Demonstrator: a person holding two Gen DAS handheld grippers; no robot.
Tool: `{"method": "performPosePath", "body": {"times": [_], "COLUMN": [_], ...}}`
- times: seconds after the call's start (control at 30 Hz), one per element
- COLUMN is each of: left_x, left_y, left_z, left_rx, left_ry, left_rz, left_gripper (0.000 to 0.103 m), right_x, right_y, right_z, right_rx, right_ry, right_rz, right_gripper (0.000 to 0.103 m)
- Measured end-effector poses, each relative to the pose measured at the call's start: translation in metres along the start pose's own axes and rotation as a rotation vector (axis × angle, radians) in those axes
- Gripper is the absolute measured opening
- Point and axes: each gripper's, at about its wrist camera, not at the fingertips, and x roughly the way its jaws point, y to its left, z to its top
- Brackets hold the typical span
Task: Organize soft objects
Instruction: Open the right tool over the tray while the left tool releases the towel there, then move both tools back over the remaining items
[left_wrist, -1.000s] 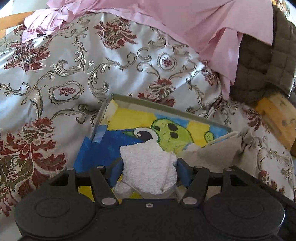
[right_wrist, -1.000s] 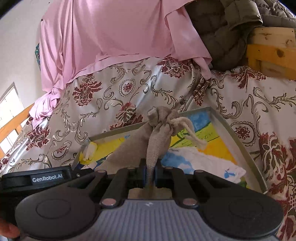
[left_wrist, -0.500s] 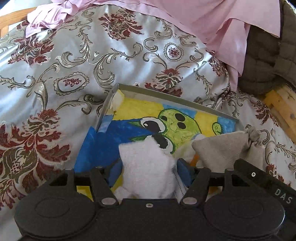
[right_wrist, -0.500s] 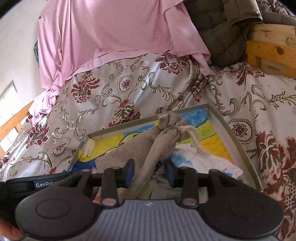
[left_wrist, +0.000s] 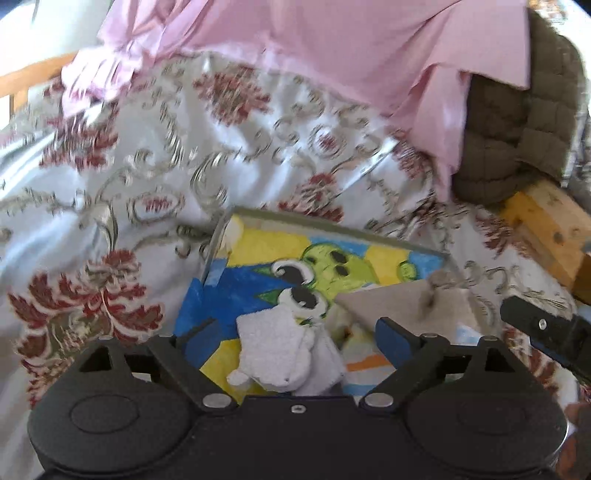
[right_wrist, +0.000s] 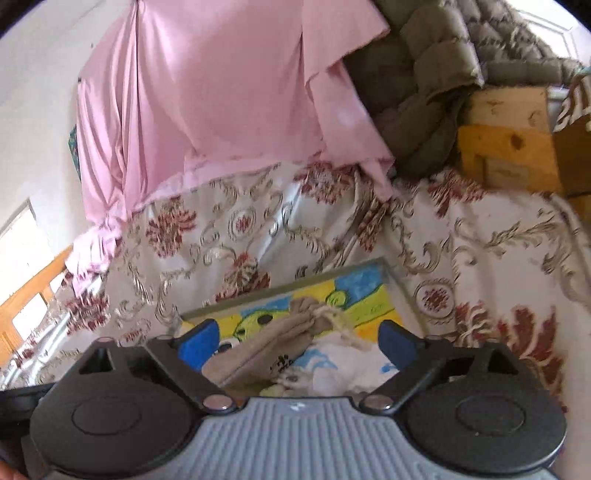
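- The left gripper (left_wrist: 297, 338) had its blue fingers (left_wrist: 201, 338) against the white terry cloth (left_wrist: 284, 350) a second ago; now they are spread wide and the cloth lies loose between them at the lower centre of the left view.
- The right gripper (right_wrist: 297, 338) pinched the beige sock (right_wrist: 266, 347) a second ago; its fingers (right_wrist: 397, 338) are now wide apart and the sock rests in the tray (right_wrist: 404, 291), untouched by either pad.
- The tray is a shallow rectangular one with a grey-green rim (left_wrist: 332, 227) and a bright cartoon print of yellow, blue and a green face on its floor.
- In it lie the white terry cloth at the near left, the beige sock (left_wrist: 402, 306) at the right, and a white printed fabric (right_wrist: 354, 363) under and beside the sock.
- The sock is soft knit with a knotted, bunched end and a frayed cream cord (right_wrist: 336, 317).
- The tray sits on a glossy satin bedspread (left_wrist: 147, 177) with maroon flowers and gold scrolls.
- A smooth pink sheet (right_wrist: 207, 96) drapes across the top of both views; a quilted olive blanket (left_wrist: 517, 136) sits at the upper right, above a pale wooden block (left_wrist: 546, 232).
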Motion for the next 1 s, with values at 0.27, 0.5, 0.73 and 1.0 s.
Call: {"method": "performPosePath", "body": {"times": [0.27, 0.5, 0.73, 1.0], "left_x": [-0.074, -0.132, -0.188, -0.234], "left_y": [-0.013, -0.012, -0.019, -0.012], "left_z": [-0.015, -0.045, -0.090, -0.122], "left_rx": [0.034, 0.017, 0.066, 0.117], "left_ry": [-0.126, -0.198, -0.294, -0.357], "left_rz": [-0.011, -0.002, 0.116, 0.178], "left_gripper": [0.102, 0.102, 0.102, 0.102], "right_x": [-0.064, -0.128, -0.181, -0.225], "right_y": [0.006, 0.015, 0.041, 0.049], "right_z": [0.004, -0.018, -0.063, -0.104], "right_rx": [-0.034, -0.093, -0.228, -0.185], "right_ry": [-0.106, -0.254, -0.414, -0.417], "right_rz": [0.015, 0.025, -0.017, 0.023], "right_gripper": [0.103, 0.103, 0.103, 0.103]}}
